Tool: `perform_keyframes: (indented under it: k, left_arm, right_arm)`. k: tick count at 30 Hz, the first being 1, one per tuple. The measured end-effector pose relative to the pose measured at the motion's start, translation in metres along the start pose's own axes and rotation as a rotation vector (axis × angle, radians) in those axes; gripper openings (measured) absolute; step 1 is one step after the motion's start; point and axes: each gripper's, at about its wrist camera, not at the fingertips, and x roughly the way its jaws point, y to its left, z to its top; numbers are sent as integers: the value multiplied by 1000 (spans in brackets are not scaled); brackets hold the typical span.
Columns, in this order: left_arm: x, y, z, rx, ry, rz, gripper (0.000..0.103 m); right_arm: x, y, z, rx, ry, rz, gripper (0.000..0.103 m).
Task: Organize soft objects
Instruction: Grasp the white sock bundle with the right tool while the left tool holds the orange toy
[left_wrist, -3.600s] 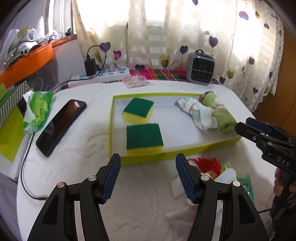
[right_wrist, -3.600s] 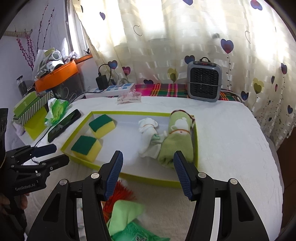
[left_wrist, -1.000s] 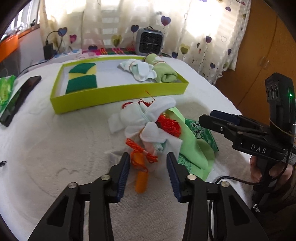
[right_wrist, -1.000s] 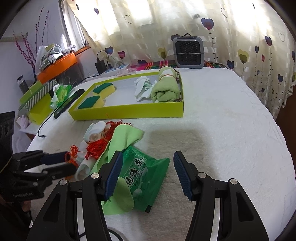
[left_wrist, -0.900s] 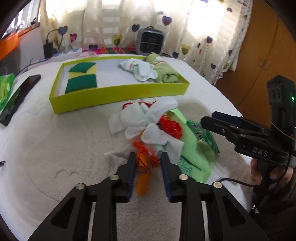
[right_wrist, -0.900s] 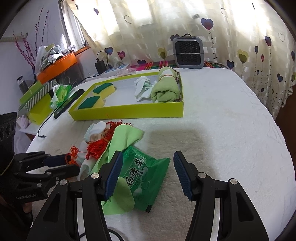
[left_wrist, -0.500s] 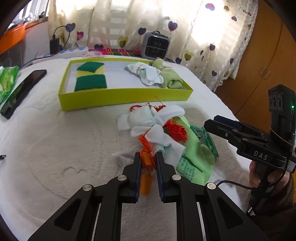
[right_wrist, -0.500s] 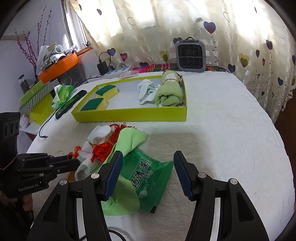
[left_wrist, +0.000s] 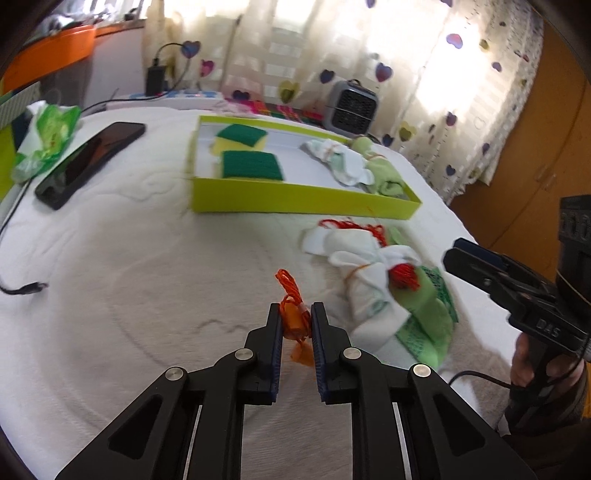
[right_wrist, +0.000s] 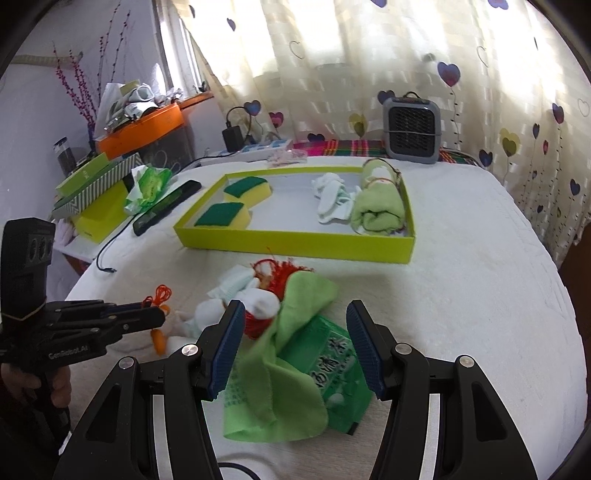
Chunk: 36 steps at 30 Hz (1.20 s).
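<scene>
Okay, we had the left gripper (left_wrist: 296, 325) clamped on the orange tassel (left_wrist: 293, 321): its jaws had just been closing, and the tassel now sat pinched between the fingers (left_wrist: 276, 332), cord loop sticking out ahead of the tips, tail hanging below. A second earlier those fingers were wide, straddling the tassel while it lay tangled against the sock pile (left_wrist: 364, 258). Now the tassel was clear of the pile, which lay off to the right of the left fingers, with bare bedspread (left_wrist: 147, 277) under them.

The right gripper (right_wrist: 295, 343) stayed wide and held nothing; the green cloth (right_wrist: 284, 354) and the green packet (right_wrist: 332, 365) lay between and just below its fingers, untouched as far as we could see.

The lime tray (left_wrist: 295, 199) sat well ahead of both grippers, beyond the pile, with two sponges (left_wrist: 251, 166) at its left end and rolled socks and a green roll (left_wrist: 380, 173) at its right; middle floor was bare.

Our read: one item was separated and in hand, so the pick was done and the carry to the tray was next. Main risk looked like the loose cord snagging the red yarn (left_wrist: 404, 275) in the pile. Everything else in the pile was still to sort.
</scene>
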Motion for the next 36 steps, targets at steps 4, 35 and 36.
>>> perform_keyframes:
  k: [4, 35, 36]
  left_arm:
    - [-3, 9, 0, -19, -8, 19, 14]
    - [9, 31, -3, -61, 25, 53, 14]
    - [9, 31, -3, -62, 25, 54, 14]
  right_arm:
    - [-1, 17, 3, -45, -5, 55, 58]
    - [65, 49, 3, 38, 176, 128, 43]
    - [66, 48, 3, 44, 178, 120, 39]
